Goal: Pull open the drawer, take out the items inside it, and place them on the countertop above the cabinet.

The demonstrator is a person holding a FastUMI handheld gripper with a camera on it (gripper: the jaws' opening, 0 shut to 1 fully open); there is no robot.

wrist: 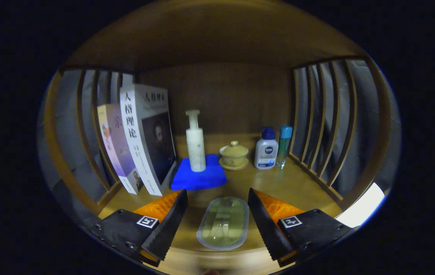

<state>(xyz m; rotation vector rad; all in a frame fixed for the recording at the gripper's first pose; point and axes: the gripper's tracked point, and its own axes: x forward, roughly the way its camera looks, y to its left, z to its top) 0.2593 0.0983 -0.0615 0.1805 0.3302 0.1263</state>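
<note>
Gripper view: the fingers stand wide apart, empty, with a flat clear packet lying on the bench between them, touching neither. Slatted walls close in the left and right; a back panel closes the far side. Open bench runs far-right of the packet. Beyond: books, a pump bottle on blue cloth, a lidded cup, two small bottles. The packet's contents are unclear.
</note>
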